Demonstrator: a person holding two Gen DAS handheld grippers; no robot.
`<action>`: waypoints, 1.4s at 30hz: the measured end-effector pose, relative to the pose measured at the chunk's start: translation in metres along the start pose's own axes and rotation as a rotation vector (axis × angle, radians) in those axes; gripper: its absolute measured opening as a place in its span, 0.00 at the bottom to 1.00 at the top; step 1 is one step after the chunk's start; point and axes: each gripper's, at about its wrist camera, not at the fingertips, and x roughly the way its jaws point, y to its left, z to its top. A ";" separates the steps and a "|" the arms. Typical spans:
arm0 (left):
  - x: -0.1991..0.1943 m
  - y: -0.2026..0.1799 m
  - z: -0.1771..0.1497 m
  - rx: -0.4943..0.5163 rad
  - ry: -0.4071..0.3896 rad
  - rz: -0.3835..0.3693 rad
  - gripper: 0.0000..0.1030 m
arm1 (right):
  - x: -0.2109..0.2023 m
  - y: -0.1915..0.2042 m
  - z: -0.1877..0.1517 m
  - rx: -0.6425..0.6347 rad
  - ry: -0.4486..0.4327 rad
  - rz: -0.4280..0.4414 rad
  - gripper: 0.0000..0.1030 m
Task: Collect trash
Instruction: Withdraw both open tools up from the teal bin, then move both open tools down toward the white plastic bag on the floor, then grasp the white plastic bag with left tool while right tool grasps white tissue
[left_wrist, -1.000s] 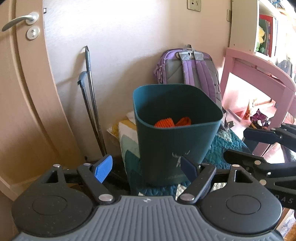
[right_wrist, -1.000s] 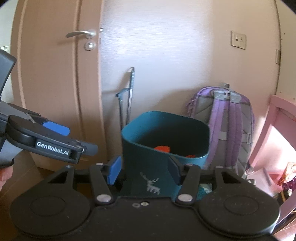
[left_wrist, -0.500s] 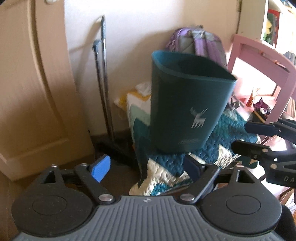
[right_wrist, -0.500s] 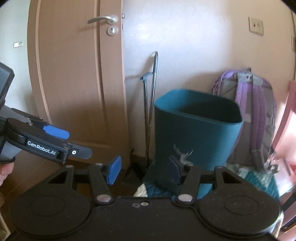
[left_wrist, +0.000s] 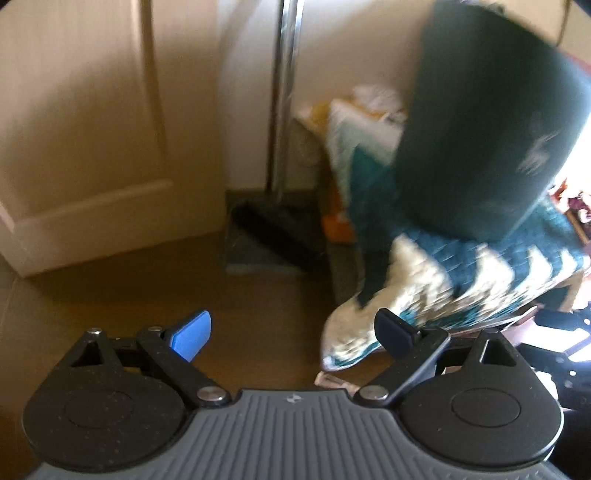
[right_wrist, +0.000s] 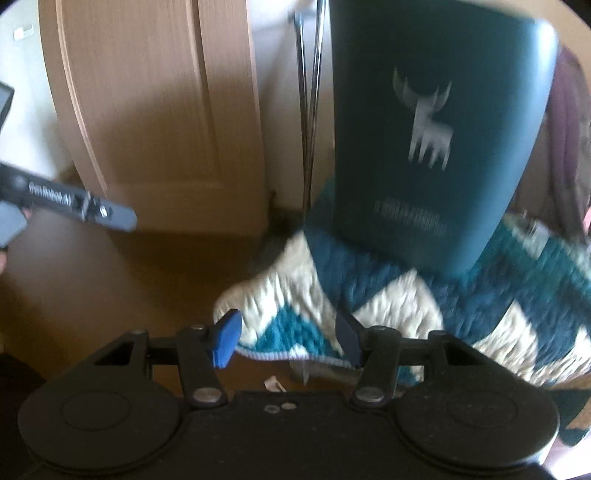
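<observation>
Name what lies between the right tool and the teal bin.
In the right wrist view, a teal-and-cream zigzag blanket fills the stretch from the open right tool to the teal bin, which stands on it.

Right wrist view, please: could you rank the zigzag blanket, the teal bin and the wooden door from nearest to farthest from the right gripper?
1. Zigzag blanket, its edge just ahead of the right gripper.
2. Teal bin, standing on the blanket, ahead and to the right.
3. Wooden door, behind, upper left.

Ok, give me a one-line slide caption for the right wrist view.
Right gripper, fingers apart and empty, above a zigzag blanket bearing a teal bin with a deer emblem.
</observation>
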 end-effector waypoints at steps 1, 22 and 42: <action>0.012 0.006 -0.005 -0.011 0.018 0.009 0.93 | 0.012 -0.001 -0.006 0.008 0.025 0.006 0.54; 0.278 0.046 -0.157 -0.118 0.542 0.045 0.93 | 0.241 0.052 -0.133 -0.291 0.513 0.187 0.54; 0.374 0.063 -0.216 -0.260 0.690 0.091 0.92 | 0.334 0.133 -0.211 -0.803 0.574 0.301 0.52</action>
